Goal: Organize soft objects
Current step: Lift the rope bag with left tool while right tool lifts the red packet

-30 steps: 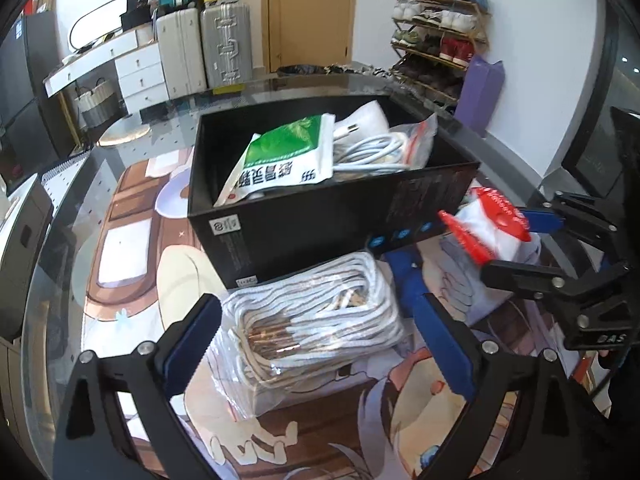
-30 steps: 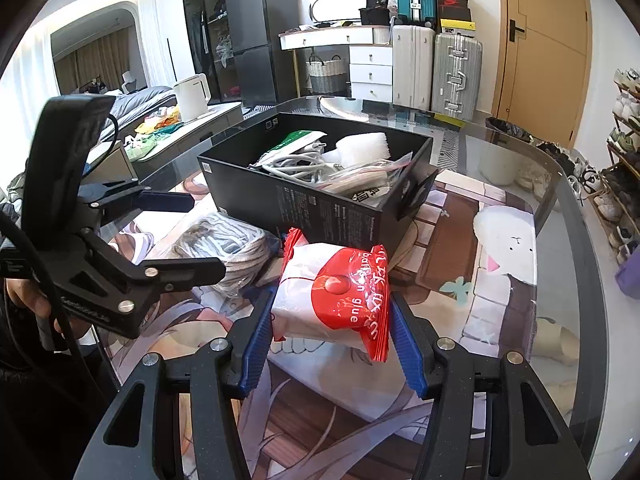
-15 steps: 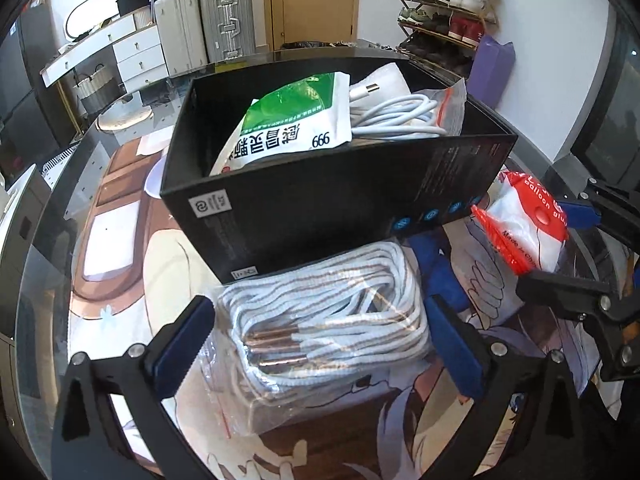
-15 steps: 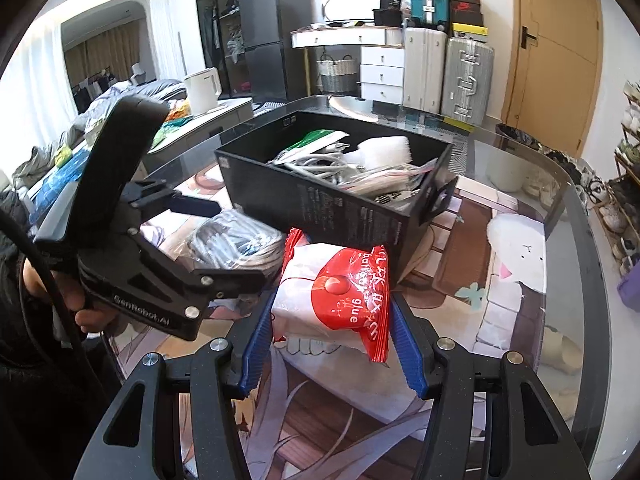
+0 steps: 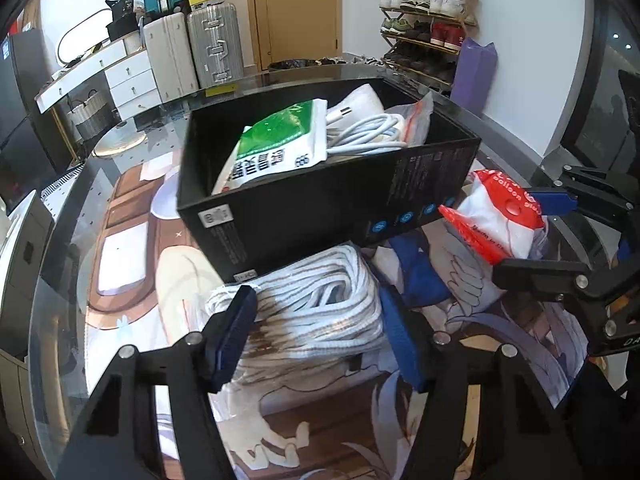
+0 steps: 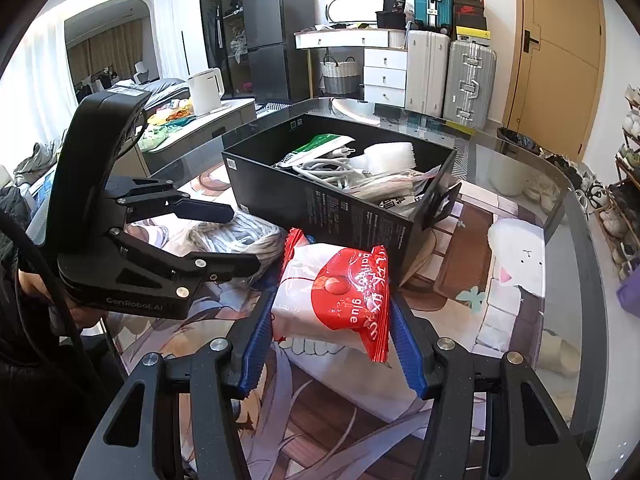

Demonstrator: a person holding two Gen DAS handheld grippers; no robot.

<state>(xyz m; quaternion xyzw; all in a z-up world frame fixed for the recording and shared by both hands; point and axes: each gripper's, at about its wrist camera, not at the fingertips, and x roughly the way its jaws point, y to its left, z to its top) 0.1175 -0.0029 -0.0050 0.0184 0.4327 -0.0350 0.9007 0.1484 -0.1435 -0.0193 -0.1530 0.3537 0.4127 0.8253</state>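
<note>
A clear bag of coiled white cord (image 5: 320, 304) lies on the table against the near wall of the black box (image 5: 300, 220). My left gripper (image 5: 316, 312) is closing on it, and both blue pads press its sides. The bag (image 6: 260, 240) and the left gripper (image 6: 240, 240) also show in the right wrist view. My right gripper (image 6: 332, 308) is shut on a red-and-white glue packet (image 6: 332, 292), held above the table by the box's corner. The same packet (image 5: 496, 216) and right gripper (image 5: 520, 236) appear at the right of the left wrist view. Inside the black box (image 6: 320, 208) lie a green-and-white pouch (image 5: 280, 140) and a white cable (image 5: 368, 128).
The glass table top (image 6: 560, 208) covers a cartoon mat. Behind it stand suitcases (image 5: 212, 44), a white drawer unit (image 6: 384, 72) and a fridge (image 6: 276, 36). A shoe rack (image 5: 424, 28) lines the right wall. A hand (image 6: 36, 284) holds the left gripper.
The left jaws have come in from wide apart and now squeeze the cord bag, which bulges taller. The right gripper still holds the packet in about the same place.
</note>
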